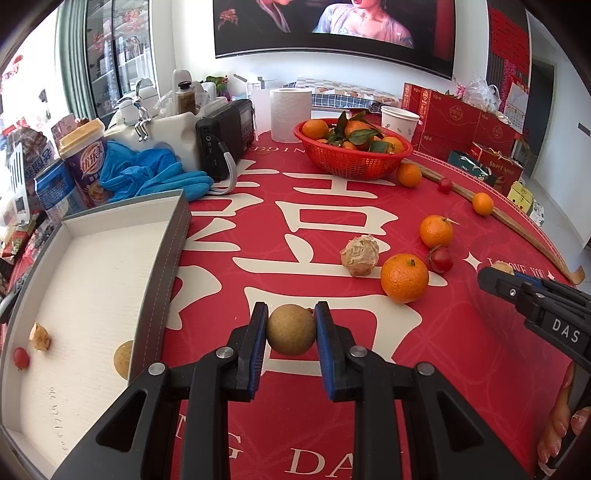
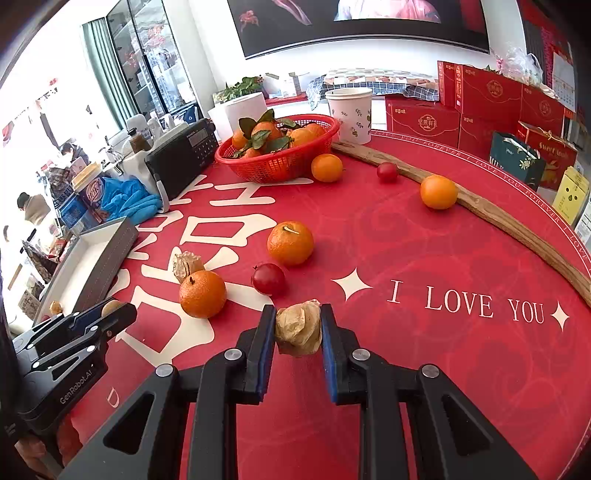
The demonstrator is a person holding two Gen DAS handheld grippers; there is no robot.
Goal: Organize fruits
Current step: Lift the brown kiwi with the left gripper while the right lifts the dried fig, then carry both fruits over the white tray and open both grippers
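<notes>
Left gripper [image 1: 291, 325]; oranges [image 1: 352, 133] in basket [image 1: 351, 162].

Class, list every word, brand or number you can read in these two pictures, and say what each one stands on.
"I LOVE YOU": red tablecloth.
"YOU FOREVER": tablecloth border.
"DAS": right gripper.
"GenRobot.AI": left gripper.
"Sweet": red gift bag.
Handwritten digits in the grey box, the cup, carton and radio labels: too small or blurred.

A white wall [image 1: 369, 70] at the top of the frame carries a large dark-framed picture [image 1: 332, 26]. Upper left, bright daylight floods past a glass-fronted cabinet [image 2: 155, 62] and a grey-green curtain [image 1: 70, 55].
</notes>
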